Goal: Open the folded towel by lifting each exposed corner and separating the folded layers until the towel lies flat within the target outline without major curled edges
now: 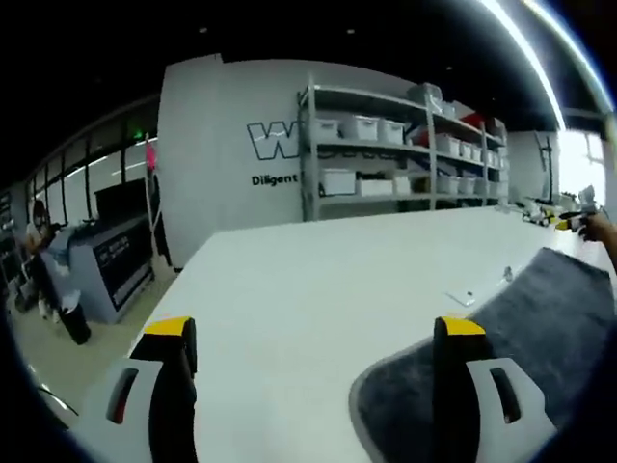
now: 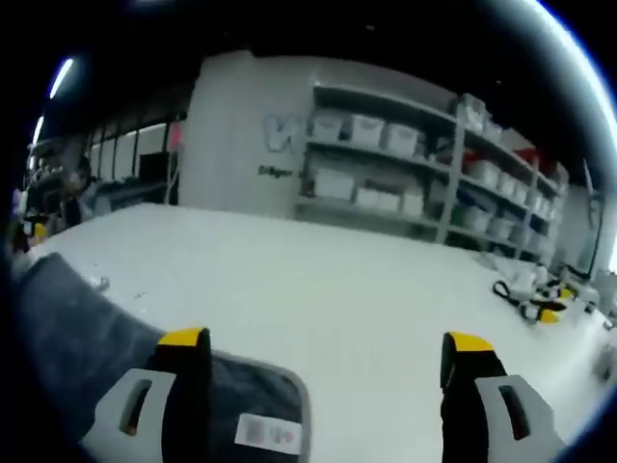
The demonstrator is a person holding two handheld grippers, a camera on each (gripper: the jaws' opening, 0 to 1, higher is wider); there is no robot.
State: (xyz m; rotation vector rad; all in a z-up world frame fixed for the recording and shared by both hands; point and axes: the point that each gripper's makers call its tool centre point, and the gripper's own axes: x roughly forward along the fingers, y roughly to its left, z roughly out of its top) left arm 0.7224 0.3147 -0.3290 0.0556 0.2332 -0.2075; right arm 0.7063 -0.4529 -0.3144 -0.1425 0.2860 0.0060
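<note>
The grey towel (image 1: 525,333) lay on the white table (image 1: 318,280), spread out with a rounded corner near the left gripper (image 1: 316,371). That gripper stood above the table with its jaws wide apart and nothing between them; its right jaw was over the towel's corner. In the right gripper view, the right gripper (image 2: 326,376) was open too and empty, its left jaw over the towel (image 2: 87,328) near a white label (image 2: 268,433). Shelves (image 1: 400,149) with white boxes stood at the wall behind.
</note>
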